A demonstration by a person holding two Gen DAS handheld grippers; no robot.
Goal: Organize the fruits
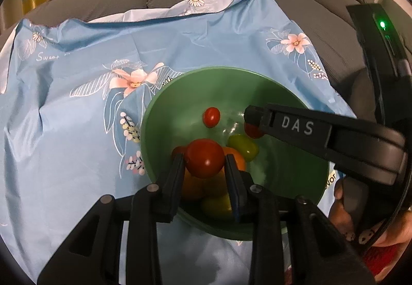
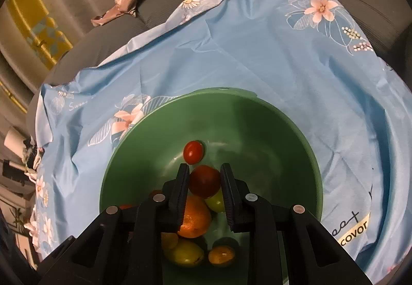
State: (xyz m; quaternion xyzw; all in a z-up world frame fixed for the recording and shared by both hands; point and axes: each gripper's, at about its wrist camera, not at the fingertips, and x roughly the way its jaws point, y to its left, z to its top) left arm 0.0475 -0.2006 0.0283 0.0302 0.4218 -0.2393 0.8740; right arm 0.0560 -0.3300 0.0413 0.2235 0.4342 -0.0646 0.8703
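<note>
Fruits are gathered in the deep green plastic bowl (image 1: 159, 115), which stands on a light blue flowered cloth (image 1: 77, 94) spread over a grey sofa (image 1: 116, 2); no table surface can be seen.

Both hand-held grippers are lowered into the bowl at once. The left hand-held gripper (image 1: 204, 160) is closed most of the way on a round red tomato (image 1: 204, 157), which is held between its jaws above an orange (image 1: 238, 157). The right hand-held gripper (image 2: 204, 178) is seen with its jaws narrowly apart around a dark red tomato (image 2: 204, 180); contact on both sides seems likely, but a firm hold cannot be confirmed.

Several risks are judged. The two tools may collide, because they are crowded into one bowl. The bowl could be tipped or shifted on the soft, wrinkled cloth if its wall is pushed. A smooth tomato could be squeezed too hard or slip out and roll.

"DAS" is read on the finger (image 1: 296, 128) of the right tool. On the cloth, "Sweet" (image 1: 47, 56) is partly read, and "covor" (image 2: 354, 231) on a yellow label.
</note>
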